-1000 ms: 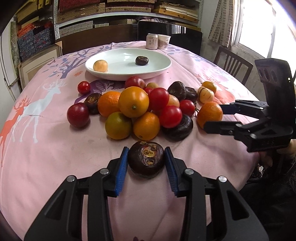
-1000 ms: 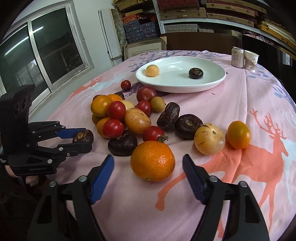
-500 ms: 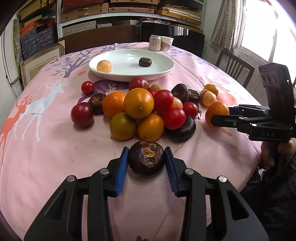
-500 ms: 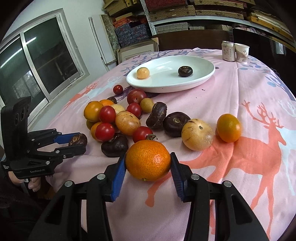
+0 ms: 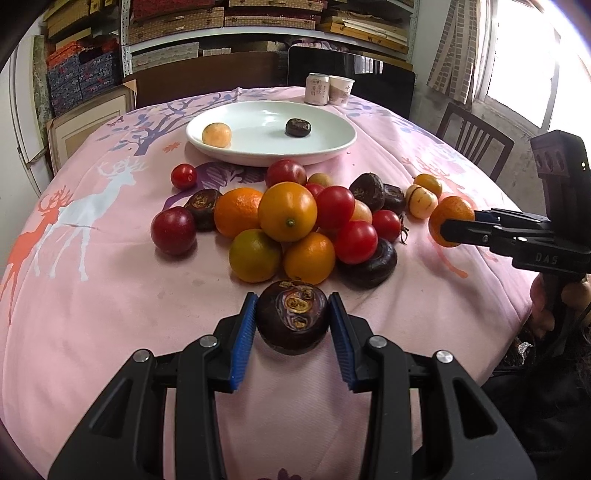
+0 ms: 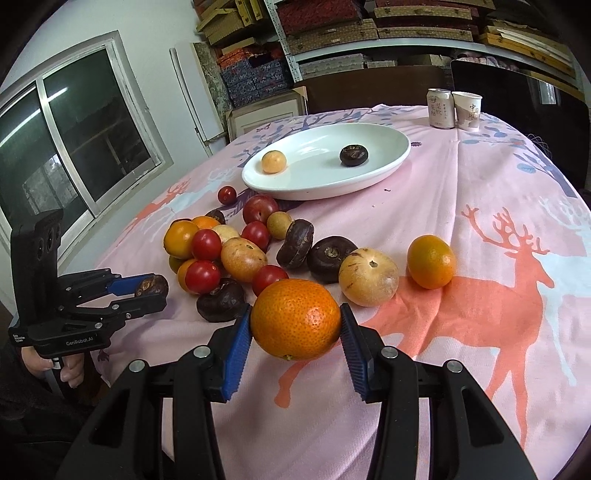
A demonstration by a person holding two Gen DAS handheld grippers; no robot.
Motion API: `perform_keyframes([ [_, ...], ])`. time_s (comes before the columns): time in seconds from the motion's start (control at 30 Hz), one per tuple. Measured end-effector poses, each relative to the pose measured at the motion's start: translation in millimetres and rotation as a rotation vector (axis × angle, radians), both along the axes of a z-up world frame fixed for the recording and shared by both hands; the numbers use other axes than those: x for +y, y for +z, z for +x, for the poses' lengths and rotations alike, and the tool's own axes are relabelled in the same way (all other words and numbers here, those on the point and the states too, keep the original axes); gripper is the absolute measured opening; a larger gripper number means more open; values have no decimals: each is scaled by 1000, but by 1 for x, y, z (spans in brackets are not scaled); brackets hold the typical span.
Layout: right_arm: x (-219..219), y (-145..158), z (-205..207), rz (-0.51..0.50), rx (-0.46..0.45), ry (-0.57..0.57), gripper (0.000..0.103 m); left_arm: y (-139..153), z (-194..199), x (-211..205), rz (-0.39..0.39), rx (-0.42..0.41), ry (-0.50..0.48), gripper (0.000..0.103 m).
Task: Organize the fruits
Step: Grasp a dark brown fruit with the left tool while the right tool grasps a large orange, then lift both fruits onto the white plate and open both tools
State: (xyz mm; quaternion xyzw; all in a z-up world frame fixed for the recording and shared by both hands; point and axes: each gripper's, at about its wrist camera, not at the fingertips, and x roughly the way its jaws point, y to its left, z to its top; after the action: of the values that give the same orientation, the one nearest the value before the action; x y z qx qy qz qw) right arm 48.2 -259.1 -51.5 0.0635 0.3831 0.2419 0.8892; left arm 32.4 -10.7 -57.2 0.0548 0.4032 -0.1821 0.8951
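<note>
A pink deer tablecloth (image 6: 498,229) fills the shelf-lined room. The left gripper (image 5: 292,325) squeezes a dark fruit (image 5: 292,320); the right gripper (image 6: 295,328) squeezes an orange (image 6: 295,323).

Metal shelves (image 5: 266,22) stacked with flat patterned boxes lined the back wall. A sliding window (image 6: 74,140) stood at one side; daylight glared through another window (image 5: 524,55) beside a curtain (image 5: 458,48). A dark wooden chair (image 5: 476,136) stood near the surface (image 5: 92,295).

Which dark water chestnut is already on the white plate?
The lone small water chestnut on the white plate, right of the pale orange fruit; the others lie on the tablecloth.
</note>
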Motion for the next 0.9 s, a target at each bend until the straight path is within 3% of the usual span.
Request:
perform_keyframes([
  [0.33,-13,12,-2,3,-30,-37,47,11,-1,2,-10,-22,7,38],
  [0.53,-32,36,0,14,-90,-89,47,33,9,10,-22,-70,28,38],
  [0.73,-59,76,14,52,-179,-176,47,70,42,19,-38,-126,50,38],
  [0.9,-71,105,44,89,-216,-215,47,94,90,4,-6,-159,45,38],
])
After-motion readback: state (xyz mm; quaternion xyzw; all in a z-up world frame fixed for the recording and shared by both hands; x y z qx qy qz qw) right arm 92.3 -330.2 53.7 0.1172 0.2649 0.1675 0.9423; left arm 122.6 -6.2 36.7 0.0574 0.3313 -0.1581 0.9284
